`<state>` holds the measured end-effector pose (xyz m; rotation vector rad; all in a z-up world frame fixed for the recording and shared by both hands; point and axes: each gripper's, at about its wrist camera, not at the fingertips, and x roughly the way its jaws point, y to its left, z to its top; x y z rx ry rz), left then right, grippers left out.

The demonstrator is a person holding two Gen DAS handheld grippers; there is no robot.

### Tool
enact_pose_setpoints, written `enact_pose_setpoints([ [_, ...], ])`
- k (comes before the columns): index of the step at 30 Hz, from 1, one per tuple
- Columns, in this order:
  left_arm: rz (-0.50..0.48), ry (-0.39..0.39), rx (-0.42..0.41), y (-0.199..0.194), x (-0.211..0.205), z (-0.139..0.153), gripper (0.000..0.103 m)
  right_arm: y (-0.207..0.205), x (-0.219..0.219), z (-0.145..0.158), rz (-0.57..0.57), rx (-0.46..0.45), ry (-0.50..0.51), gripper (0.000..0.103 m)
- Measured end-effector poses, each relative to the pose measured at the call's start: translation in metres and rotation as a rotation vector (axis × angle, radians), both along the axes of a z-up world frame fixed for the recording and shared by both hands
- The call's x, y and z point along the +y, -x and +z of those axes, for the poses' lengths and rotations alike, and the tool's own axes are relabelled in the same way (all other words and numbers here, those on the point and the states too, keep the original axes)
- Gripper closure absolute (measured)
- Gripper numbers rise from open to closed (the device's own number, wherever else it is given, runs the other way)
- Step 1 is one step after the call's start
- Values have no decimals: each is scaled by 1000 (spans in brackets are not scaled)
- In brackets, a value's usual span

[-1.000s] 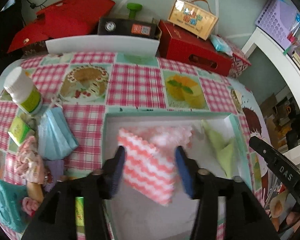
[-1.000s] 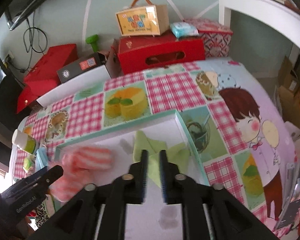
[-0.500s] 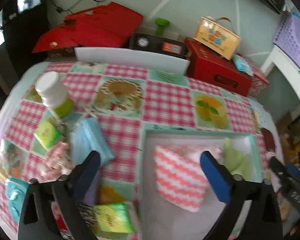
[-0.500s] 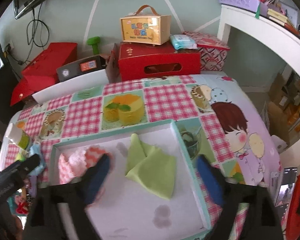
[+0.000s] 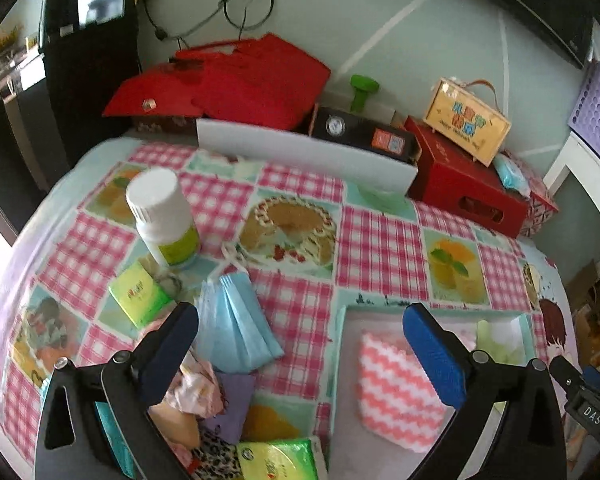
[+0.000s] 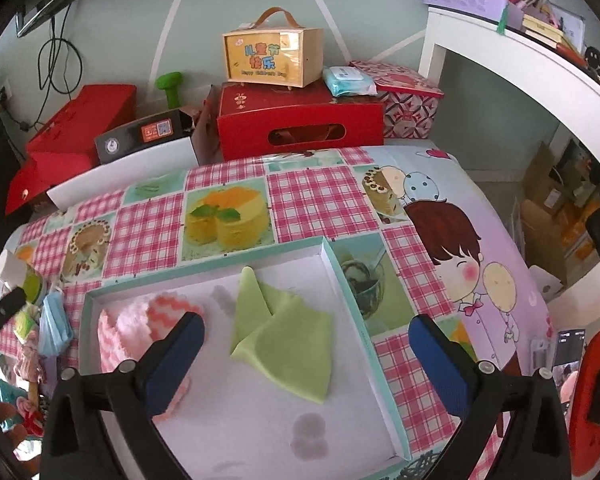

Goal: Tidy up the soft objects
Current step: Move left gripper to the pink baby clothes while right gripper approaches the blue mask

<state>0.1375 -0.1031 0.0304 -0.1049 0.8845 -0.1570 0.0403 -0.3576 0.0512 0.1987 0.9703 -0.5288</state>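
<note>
Blue face masks [image 5: 238, 322]: a folded stack on the tabletop [image 5: 376, 248], left of the tray [image 5: 337, 344], long axis running away from the camera. Left gripper [image 5: 300, 344] hovers above, jaws wide apart and empty; masks sit just inside its left jaw, so this hand looks nearer. Pink chevron cloth [image 5: 396, 396] and green cloth [image 6: 288, 340] lie in the tray. Right gripper [image 6: 306, 354] over the tray, jaws wide, empty. Only the left view shows the soft pile [image 5: 204, 404] below the masks.
</note>
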Motion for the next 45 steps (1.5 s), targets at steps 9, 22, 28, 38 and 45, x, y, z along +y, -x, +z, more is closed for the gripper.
enact_pose_setpoints([
  [9, 20, 64, -17, -4, 17, 3, 1, -4, 5, 0, 13, -4, 1, 0],
  [22, 160, -27, -79, -6, 77, 29, 1, -34, 66, -7, 179, -26, -49, 0],
  [28, 282, -38, -68, -8, 127, 32, 1, -44, 93, -13, 239, -22, -73, 0],
  [38, 427, -57, 16, -11, 192, 18, 1, -57, 126, -23, 313, -1, -97, 0],
  [45, 427, -15, 97, -16, 202, 0, 1, -66, 150, -34, 379, 25, -113, 0],
])
